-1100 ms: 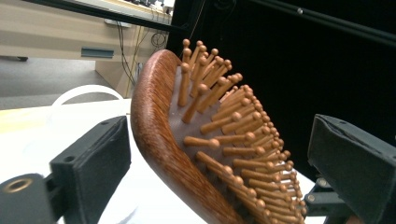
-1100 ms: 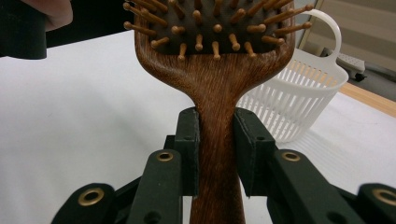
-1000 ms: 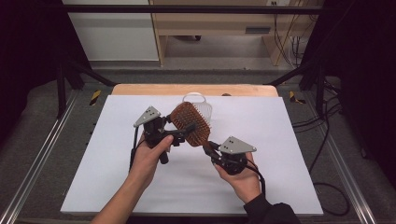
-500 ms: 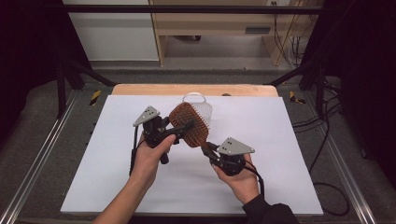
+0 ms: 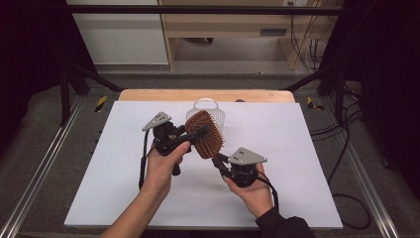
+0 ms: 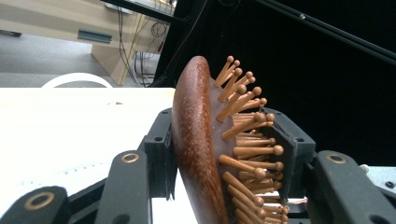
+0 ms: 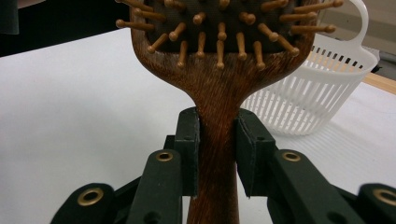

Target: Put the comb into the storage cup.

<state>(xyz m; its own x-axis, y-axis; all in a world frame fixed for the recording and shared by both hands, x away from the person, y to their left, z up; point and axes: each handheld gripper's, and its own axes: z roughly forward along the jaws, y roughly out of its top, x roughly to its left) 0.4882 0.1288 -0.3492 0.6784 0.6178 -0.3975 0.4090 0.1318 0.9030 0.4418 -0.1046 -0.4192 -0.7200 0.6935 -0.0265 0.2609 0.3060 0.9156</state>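
Brown wooden paddle hairbrush [image 5: 205, 135] aloft at 12 o'clock, before white slatted plastic basket [image 5: 216, 113]. Left gripper [image 6: 224, 154] just closed across head; right gripper [image 7: 217, 154] clamping handle. Stiff, light; pins springy, so handle better.

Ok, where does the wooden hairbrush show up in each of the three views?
High view: the hairbrush sits at centre, between both hands, in front of the white basket.
Left gripper view: brush head edge-on at centre, bristles pointing right.
Right gripper view: handle upright at bottom centre, bristled head along the top.
Shared landmark: the white basket, behind the brush in each.
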